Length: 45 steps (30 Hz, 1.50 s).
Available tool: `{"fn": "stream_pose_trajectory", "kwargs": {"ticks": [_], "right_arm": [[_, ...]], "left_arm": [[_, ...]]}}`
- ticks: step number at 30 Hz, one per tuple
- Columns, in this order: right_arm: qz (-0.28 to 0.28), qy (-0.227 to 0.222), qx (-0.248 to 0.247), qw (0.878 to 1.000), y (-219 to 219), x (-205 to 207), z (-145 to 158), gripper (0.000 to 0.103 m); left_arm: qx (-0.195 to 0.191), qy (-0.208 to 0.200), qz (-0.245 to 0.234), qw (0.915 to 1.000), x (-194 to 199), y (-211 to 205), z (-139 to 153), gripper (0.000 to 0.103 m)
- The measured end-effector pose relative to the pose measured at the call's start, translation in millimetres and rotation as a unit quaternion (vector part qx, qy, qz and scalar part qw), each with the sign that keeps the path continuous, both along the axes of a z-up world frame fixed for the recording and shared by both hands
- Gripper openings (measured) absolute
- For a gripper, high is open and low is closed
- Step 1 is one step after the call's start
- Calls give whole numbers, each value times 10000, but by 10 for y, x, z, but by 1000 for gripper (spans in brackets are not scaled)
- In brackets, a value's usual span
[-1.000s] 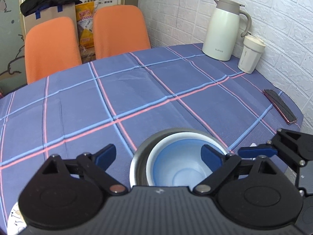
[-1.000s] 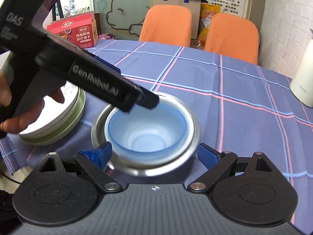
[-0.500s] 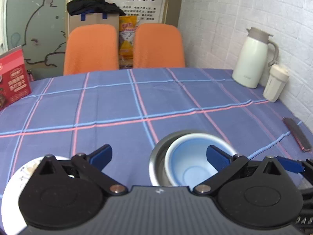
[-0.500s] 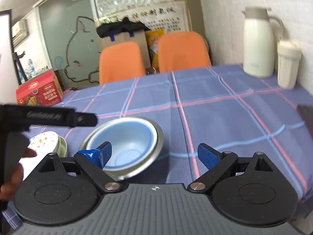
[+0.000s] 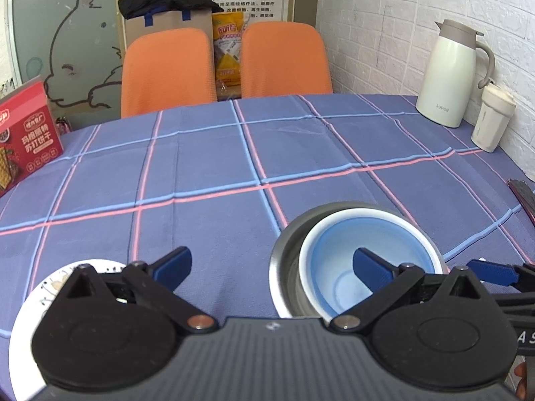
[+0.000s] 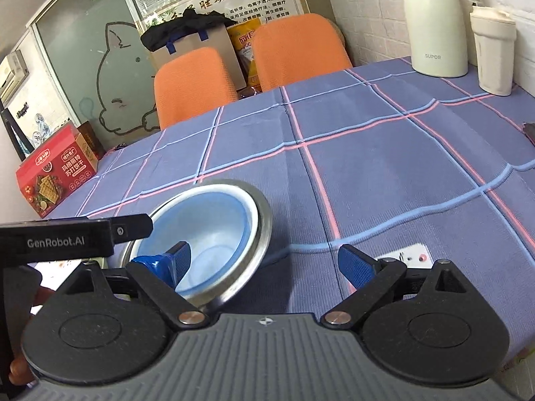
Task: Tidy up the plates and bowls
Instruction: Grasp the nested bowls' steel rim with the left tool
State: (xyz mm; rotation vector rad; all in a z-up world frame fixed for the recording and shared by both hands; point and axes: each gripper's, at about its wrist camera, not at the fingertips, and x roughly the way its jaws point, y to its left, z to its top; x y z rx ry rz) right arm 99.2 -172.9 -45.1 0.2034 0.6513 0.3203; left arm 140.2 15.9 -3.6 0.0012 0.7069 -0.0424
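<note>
A blue bowl with a white rim sits nested inside a steel bowl on the checked tablecloth; in the right wrist view the blue bowl and steel bowl lie low left. My left gripper stands open above the cloth, its right finger over the blue bowl and nothing held. A white patterned plate shows under its left side. My right gripper is open too, its left finger over the bowls' near rim. The left gripper's body crosses that view.
A cream thermos jug and a lidded cup stand at the back right by the brick wall. A red biscuit box sits at the left edge. A dark phone lies at the right. Two orange chairs stand behind the table.
Both grippers pulled back and swung their views; the left turned leftward, bringing the plate and red box into sight. The right lifted away from the bowls. The bowls stayed put.
</note>
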Motion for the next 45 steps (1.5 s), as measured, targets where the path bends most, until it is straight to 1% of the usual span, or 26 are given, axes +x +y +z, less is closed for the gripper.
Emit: {"fn": "stream_pose_trajectory", "kwargs": {"ticks": [3,6,8,10,12,16,17,18,22,24,26,27,32,35,38,39,40,42,44,45], "right_arm": [[37,58,-135,9999,37,119,-32,82],[81,135,-342,9993,80,204,-85,82],[101,175,-431,9989,98,241,-125,82],[149,140,-533,9984,129,251,-155,83],[197,101,-755,9969,184,251,-156,83],[258,-16,-1039,9943,261,240,-175,85],[273,-62,-1107,9935,276,235,-184,85],[263,-97,-1087,9937,273,237,-189,85],[185,-287,-963,9948,238,194,-214,86],[198,-216,-1014,9944,250,218,-194,86],[196,-25,-1119,9935,301,260,-152,86],[219,19,-1094,9938,325,257,-140,84],[313,-52,-896,9955,336,207,-151,83],[342,-75,-940,9950,353,205,-142,81],[478,-174,-1028,9934,399,144,-125,78],[523,-211,-1092,9924,418,126,-117,77],[546,-224,-1105,9921,424,113,-118,77],[585,-189,-1002,9931,416,127,-130,76],[631,-147,-853,9943,431,152,-146,73],[697,-165,-793,9943,456,156,-148,71]], "left_arm": [[16,140,52,9999,120,4,-42,102],[-95,301,-20,9995,216,7,-81,102],[-87,412,-117,9990,286,-16,-114,102],[-55,568,-223,9981,370,-35,-166,102],[-6,757,-364,9965,462,-59,-232,102],[192,1011,-567,9931,580,-113,-330,102],[274,1039,-608,9923,590,-123,-352,102],[275,1006,-634,9925,592,-121,-361,103],[165,1042,-668,9922,634,-88,-360,103],[127,1070,-677,9919,648,-76,-370,103],[87,1109,-691,9914,651,-68,-384,102],[38,1130,-700,9911,648,-58,-390,102],[-99,1041,-669,9923,607,11,-356,102],[-121,999,-709,9924,595,9,-337,102],[-62,985,-812,9918,570,-22,-340,98],[-72,1008,-863,9911,565,-29,-348,92],[-88,1025,-897,9906,558,-33,-358,88],[-140,992,-961,9903,550,-30,-367,86],[-204,981,-1080,9891,535,-64,-367,79],[-240,975,-1181,9879,520,-97,-365,73]]}}
